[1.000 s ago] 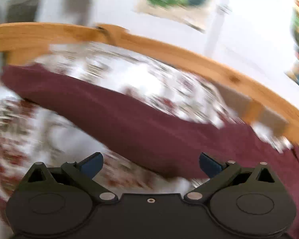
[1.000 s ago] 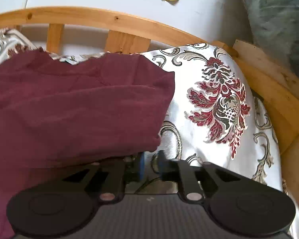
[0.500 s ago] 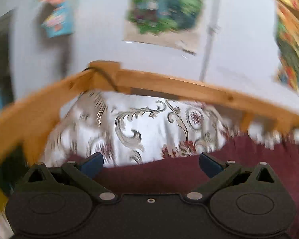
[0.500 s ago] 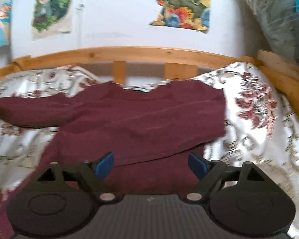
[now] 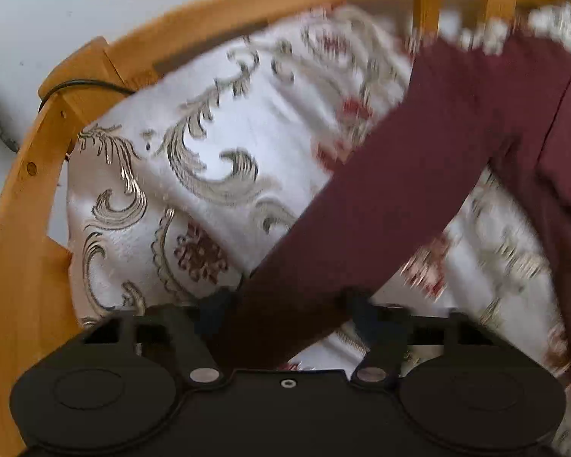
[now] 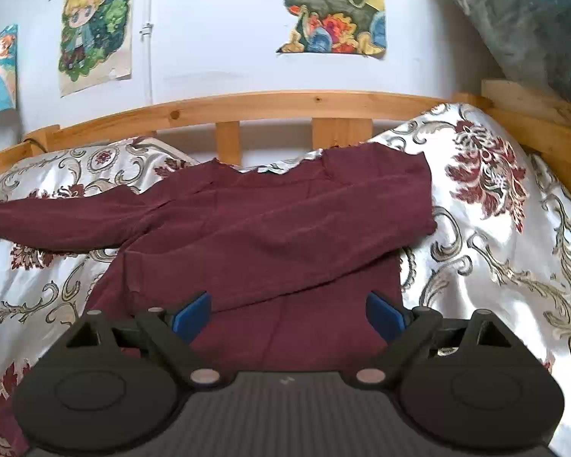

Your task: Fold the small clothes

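1. Left wrist view: the left gripper [image 5: 287,306] is pointing steeply down at a bed covered by a white satin bedspread [image 5: 194,144] with grey scrolls and dark red flowers.
2. A long sleeve [image 5: 384,209] of a maroon shirt is running diagonally from the upper right down to this gripper, and its cuff end is lying between the two fingers.
3. Its jaws have just been closing around that cuff; the picture is blurred there, so I cannot tell whether the pads are pressing the cloth yet.
4. A curved wooden bed rail [image 5: 26,175] is wrapping round the left and top of the picture, with a black cable [image 5: 83,84] looping over its corner post.
5. Right wrist view: the right gripper [image 6: 287,314] is hovering low over the lower part of the maroon shirt [image 6: 278,228], jaws spread wide and just opened further, blue pads [image 6: 192,314] holding nothing.
6. This shirt is lying flat on the bedspread [image 6: 495,236]; one sleeve is folded across the body, while the other sleeve [image 6: 61,221] is stretching out to the left edge.
7. Behind it, a slatted wooden headboard [image 6: 285,104] is standing against a white wall [image 6: 209,30] with cartoon posters [image 6: 95,26], and a grey bundle [image 6: 514,15] is sitting at the upper right.
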Motion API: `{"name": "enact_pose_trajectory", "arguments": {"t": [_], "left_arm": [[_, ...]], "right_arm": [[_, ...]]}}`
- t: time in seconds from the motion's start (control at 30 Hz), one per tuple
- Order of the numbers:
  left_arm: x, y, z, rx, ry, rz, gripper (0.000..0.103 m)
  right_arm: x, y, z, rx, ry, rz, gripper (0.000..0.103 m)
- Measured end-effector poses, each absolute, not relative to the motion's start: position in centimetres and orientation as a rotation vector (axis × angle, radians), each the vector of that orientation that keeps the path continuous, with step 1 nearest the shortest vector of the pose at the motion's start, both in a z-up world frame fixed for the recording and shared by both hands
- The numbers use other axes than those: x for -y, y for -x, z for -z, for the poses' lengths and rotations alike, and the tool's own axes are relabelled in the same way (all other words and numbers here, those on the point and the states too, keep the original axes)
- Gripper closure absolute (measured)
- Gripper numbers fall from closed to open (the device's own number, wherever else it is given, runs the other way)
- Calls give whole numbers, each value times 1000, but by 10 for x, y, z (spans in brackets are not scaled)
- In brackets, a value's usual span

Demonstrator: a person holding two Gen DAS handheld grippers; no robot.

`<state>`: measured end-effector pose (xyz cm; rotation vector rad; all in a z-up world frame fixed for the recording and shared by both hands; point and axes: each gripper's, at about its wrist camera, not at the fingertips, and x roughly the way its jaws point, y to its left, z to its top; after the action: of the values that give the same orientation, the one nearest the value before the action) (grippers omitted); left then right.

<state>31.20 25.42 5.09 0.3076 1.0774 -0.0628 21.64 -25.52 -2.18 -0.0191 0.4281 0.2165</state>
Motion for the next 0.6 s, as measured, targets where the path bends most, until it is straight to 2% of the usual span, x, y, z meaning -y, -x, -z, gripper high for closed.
{"name": "enact_pose_trajectory", "arguments": {"t": [0.13,0.17,0.43,0.6], "left_arm": [[-246,-315,-59,-1146,-303,48,91],[-242,-315,-64,-1157,-291,30,95],[-177,-310,-124,-1178,3,117,98],[-92,-312,-146,-1142,-9,269,98]], "right_arm": [[261,-218,22,-418,0,-208,11],[261,-218,22,-415,-5,-205,11],[260,-221,22,-417,-66,-262,11],[263,-217,19,-435,-150,-428,11]]}}
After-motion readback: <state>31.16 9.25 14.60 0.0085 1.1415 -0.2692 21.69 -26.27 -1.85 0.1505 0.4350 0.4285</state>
